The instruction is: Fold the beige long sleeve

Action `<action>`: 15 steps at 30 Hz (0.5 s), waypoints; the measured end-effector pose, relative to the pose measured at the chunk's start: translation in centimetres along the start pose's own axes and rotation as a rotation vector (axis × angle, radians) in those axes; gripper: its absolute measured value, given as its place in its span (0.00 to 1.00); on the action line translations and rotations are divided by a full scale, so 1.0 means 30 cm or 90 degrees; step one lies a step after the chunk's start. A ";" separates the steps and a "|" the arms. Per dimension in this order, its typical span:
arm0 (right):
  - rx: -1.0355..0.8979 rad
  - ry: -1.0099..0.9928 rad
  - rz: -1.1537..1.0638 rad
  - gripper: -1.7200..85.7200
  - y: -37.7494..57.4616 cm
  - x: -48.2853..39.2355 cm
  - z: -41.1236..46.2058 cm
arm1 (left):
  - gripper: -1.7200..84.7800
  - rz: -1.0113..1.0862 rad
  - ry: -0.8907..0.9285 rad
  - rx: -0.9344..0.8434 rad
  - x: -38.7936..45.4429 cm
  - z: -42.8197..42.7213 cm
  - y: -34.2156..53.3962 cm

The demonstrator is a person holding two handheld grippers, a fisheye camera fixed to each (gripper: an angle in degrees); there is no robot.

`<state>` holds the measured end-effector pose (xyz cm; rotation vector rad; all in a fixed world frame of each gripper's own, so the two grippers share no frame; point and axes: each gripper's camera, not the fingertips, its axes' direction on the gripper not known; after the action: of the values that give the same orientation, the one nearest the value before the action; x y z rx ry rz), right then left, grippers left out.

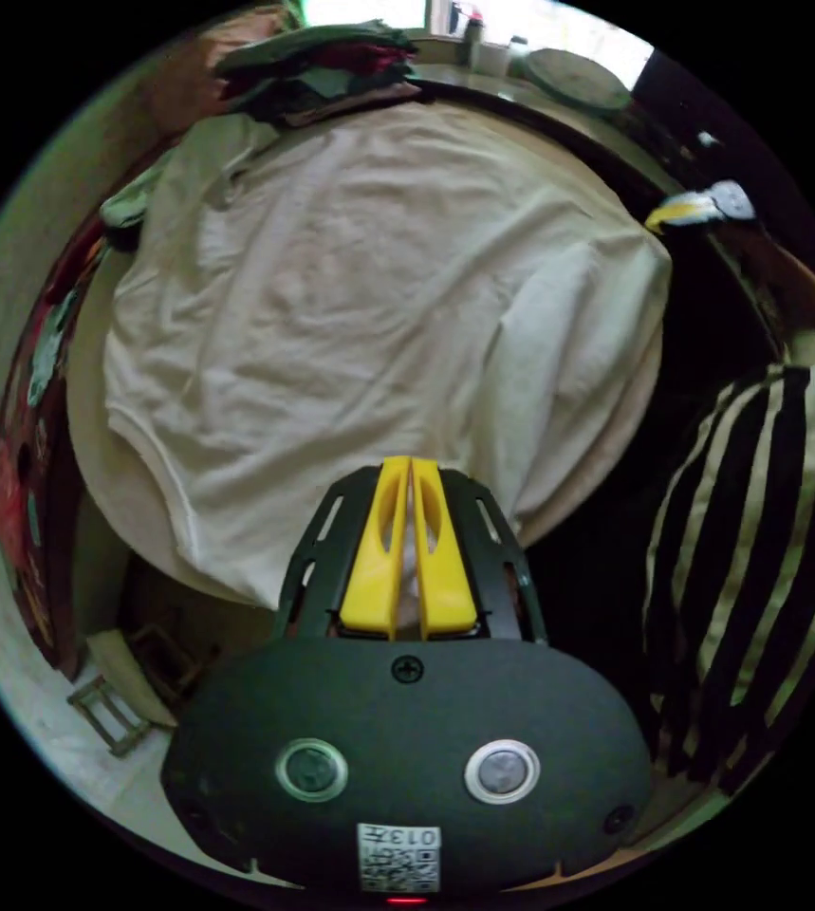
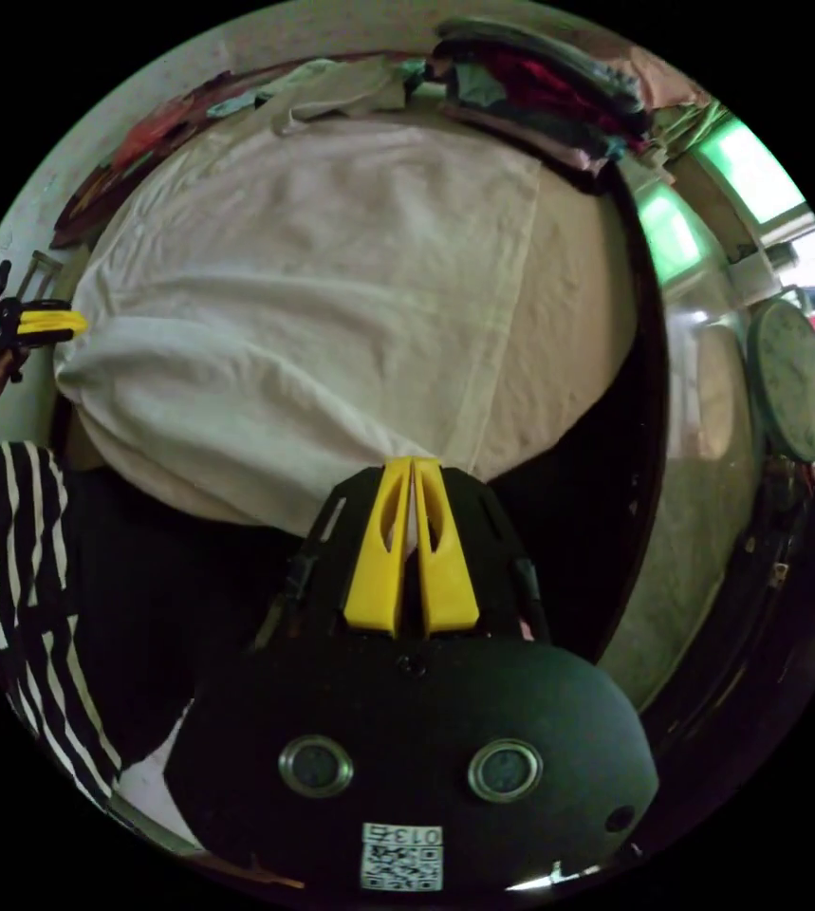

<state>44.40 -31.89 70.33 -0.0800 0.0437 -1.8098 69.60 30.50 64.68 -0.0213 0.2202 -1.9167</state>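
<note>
Both pairs of tongs are pinched narrow on the near edge of the beige shirt (image 1: pixel 369 313). In the left gripper view the left tongs (image 1: pixel 411 474) show cloth between the yellow jaws at lower centre; in the right gripper view the right tongs (image 2: pixel 412 474) bite the hem the same way. The left tongs also appear at the far left of the right gripper view, at the other corner of that edge.

The shirt lies spread over the round tabletop (image 1: pixel 606 446), filling the middle of both views, its near edge sagging past the rim.

The grip looks thin on each side — only a little hem sits between the jaws, so a hard pull could let a corner slip out. An uneven lift would skew the fold. Carried too far, the cloth could drag against the pile of clothes (image 1: pixel 322 66) at the top of the frame — or slide off the tabletop.
</note>
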 end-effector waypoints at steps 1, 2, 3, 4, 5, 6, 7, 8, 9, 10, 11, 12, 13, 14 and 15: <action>0.037 0.028 0.009 0.02 -0.040 -0.002 -0.045 | 0.02 -0.009 -0.003 0.007 -0.014 -0.006 -0.007; 0.064 0.035 0.012 0.02 -0.094 -0.013 -0.081 | 0.02 -0.011 -0.002 0.014 -0.030 -0.008 -0.029; 0.074 0.031 0.011 0.02 -0.124 -0.021 -0.094 | 0.02 -0.004 -0.005 0.010 -0.034 0.001 -0.060; 0.091 0.010 -0.002 0.02 -0.191 -0.049 -0.110 | 0.02 0.002 -0.009 0.007 -0.032 0.008 -0.076; 0.097 -0.010 -0.024 0.02 -0.256 -0.087 -0.109 | 0.02 0.022 -0.011 -0.002 -0.022 0.028 -0.107; 0.095 -0.012 -0.034 0.02 -0.288 -0.109 -0.104 | 0.02 0.036 -0.015 -0.017 -0.013 0.053 -0.133; 0.087 -0.004 -0.055 0.02 -0.343 -0.154 -0.087 | 0.02 0.040 -0.021 -0.023 -0.009 0.063 -0.142; 0.078 0.004 -0.073 0.02 -0.384 -0.194 -0.071 | 0.02 0.047 -0.028 -0.035 -0.004 0.081 -0.154; 0.076 0.007 -0.080 0.02 -0.399 -0.209 -0.064 | 0.02 0.051 -0.024 -0.051 -0.002 0.100 -0.154; 0.062 0.010 -0.092 0.02 -0.420 -0.233 -0.048 | 0.02 0.051 -0.025 -0.040 -0.002 0.098 -0.148; 0.031 0.011 -0.107 0.02 -0.427 -0.248 -0.029 | 0.02 0.049 -0.023 -0.031 -0.007 0.094 -0.128; 0.013 0.014 -0.115 0.02 -0.423 -0.253 -0.019 | 0.02 0.043 -0.008 -0.030 -0.020 0.087 -0.106; 0.046 0.021 -0.122 0.02 -0.401 -0.253 -0.035 | 0.02 0.039 0.001 -0.033 -0.029 0.083 -0.095; 0.016 0.021 -0.128 0.02 -0.389 -0.243 -0.036 | 0.02 0.027 0.013 -0.040 -0.053 0.073 -0.069; 0.017 0.015 -0.130 0.02 -0.383 -0.233 -0.046 | 0.02 0.014 0.009 -0.033 -0.082 0.054 -0.041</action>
<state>34.82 -22.38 69.58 -0.0454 0.0291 -2.0144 69.53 32.97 66.69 -0.0398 0.2792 -1.8890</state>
